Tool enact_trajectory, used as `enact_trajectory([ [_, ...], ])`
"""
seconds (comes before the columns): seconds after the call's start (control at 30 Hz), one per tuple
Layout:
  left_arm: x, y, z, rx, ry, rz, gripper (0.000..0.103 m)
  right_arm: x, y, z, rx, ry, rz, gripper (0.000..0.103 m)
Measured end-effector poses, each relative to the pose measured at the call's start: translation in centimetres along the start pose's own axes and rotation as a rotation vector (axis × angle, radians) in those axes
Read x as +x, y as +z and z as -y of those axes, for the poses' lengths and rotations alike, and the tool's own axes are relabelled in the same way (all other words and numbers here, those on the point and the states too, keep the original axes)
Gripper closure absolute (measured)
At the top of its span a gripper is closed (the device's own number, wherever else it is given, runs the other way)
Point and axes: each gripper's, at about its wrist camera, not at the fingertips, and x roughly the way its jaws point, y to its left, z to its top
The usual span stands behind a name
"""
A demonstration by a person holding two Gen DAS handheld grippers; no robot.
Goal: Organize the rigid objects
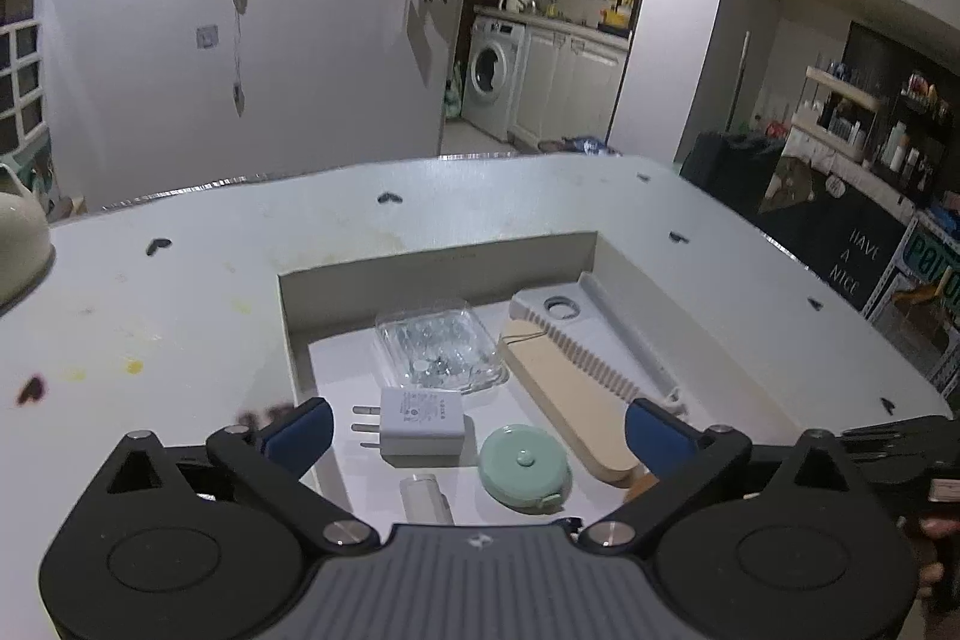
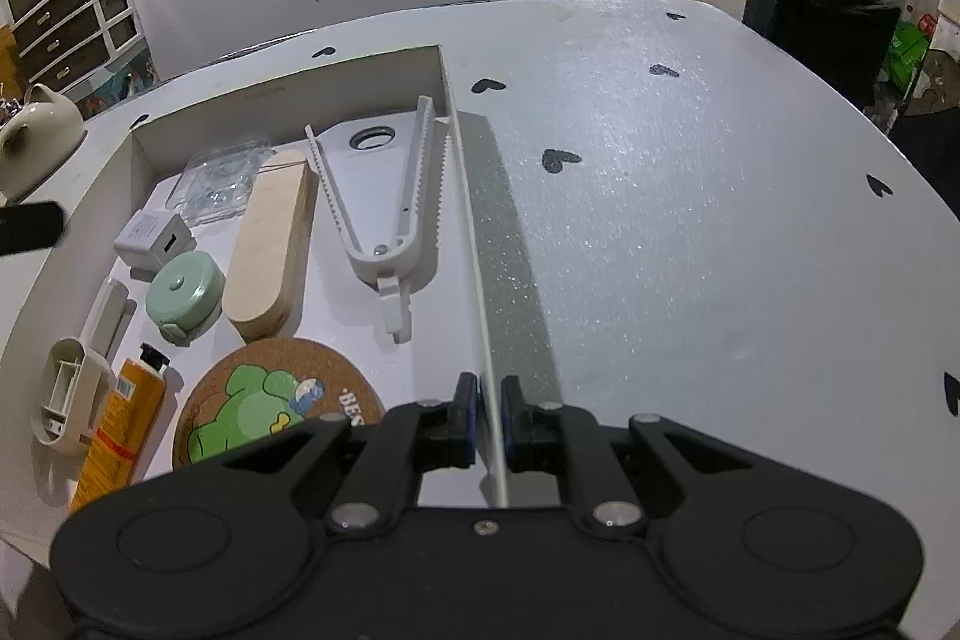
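Observation:
A shallow white box (image 1: 444,274) (image 2: 288,85) lies on the table. It holds a clear plastic case (image 1: 438,349) (image 2: 219,184), a white plug adapter (image 1: 420,421) (image 2: 153,235), a mint tape measure (image 1: 523,466) (image 2: 183,293), a wooden brush (image 1: 567,391) (image 2: 270,244), a white jar opener (image 2: 384,196) (image 1: 600,322), a cork coaster (image 2: 270,403), an orange tube (image 2: 123,418) and a white holder (image 2: 72,394). My left gripper (image 1: 477,427) is open above the box's near end. My right gripper (image 2: 489,415) is shut on the box's right wall (image 2: 474,244).
A white table (image 2: 690,196) with black heart marks carries the box. A cream teapot (image 1: 18,244) (image 2: 42,130) stands at the table's left edge. A dark chair (image 2: 822,22) stands beyond the far right edge.

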Motion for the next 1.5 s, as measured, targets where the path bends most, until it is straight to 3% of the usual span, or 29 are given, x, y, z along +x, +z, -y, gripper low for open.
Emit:
enact_trajectory([
  [0.37,-5.5,-1.8,1.4,-0.021,0.047,0.072,0.000,-0.3,-0.1,-0.1,0.006,-0.015,0.018,0.091],
  [0.63,-9.3,-3.5,2.1,-0.041,0.083,0.132,0.000,-4.8,-0.1,-1.4,-0.026,0.009,0.154,0.056],
  [0.87,-12.2,-5.1,3.0,-0.060,0.120,0.185,0.000,-10.3,-1.2,-2.3,-0.056,0.051,0.301,0.040],
  [0.93,-12.9,-5.6,3.3,-0.062,0.140,0.202,0.000,-11.8,-1.8,-2.5,-0.060,0.066,0.342,0.031],
  [1.13,-15.0,-7.8,4.3,-0.062,0.206,0.239,0.000,-15.5,-4.1,-3.0,-0.088,0.107,0.435,0.017],
  [1.5,-18.8,-10.7,6.6,-0.014,0.296,0.304,0.000,-19.4,-8.1,-3.5,-0.115,0.113,0.528,0.004],
])
